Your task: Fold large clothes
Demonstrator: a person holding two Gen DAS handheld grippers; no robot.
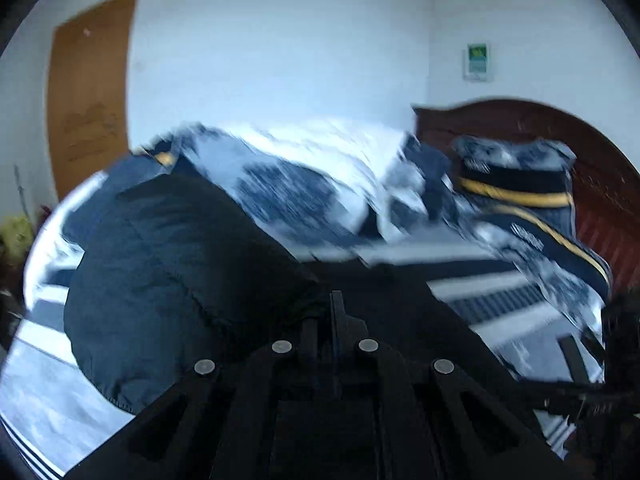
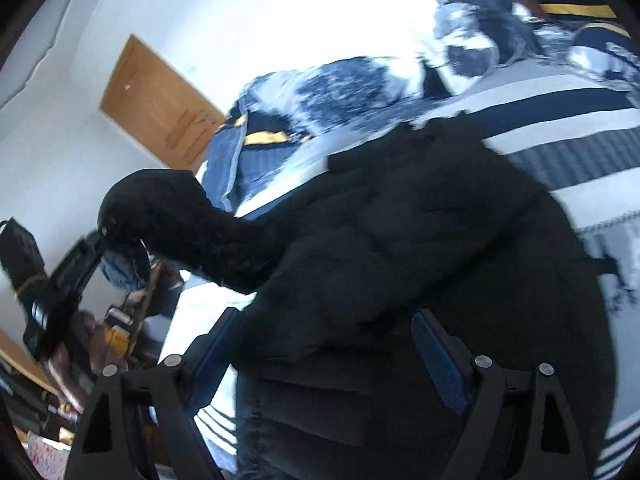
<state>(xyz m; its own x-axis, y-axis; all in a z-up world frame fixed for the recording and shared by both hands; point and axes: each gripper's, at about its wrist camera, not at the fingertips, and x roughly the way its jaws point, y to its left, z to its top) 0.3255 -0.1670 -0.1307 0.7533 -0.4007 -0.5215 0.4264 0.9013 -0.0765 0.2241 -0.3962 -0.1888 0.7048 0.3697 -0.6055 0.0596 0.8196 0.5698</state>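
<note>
Only from the right wrist: left claw [image 2: 105, 240] apparently pinching jacket [image 2: 420, 260] sleeve; right claw [image 2: 328, 344] spread.

1 dark padded jacket [image 2: 420, 240] lies on 1 bed [image 2: 560, 120] with striped bedding. 1 blue-and-white patterned quilt [image 1: 304, 184] is bunched at the far side. 1 pillow [image 1: 516, 184] with a yellow stripe leans on 1 dark wooden headboard [image 1: 600, 152], far right. 1 wooden door [image 1: 92, 92] stands far left. 2 grippers show: the left gripper [image 1: 336, 312] and the right gripper [image 2: 328, 344].

Both wrist views close, angled down over bed [image 1: 520, 292]; share jacket [image 1: 168, 272], door [image 1: 92, 92]; apparently motion-blurred.
</note>
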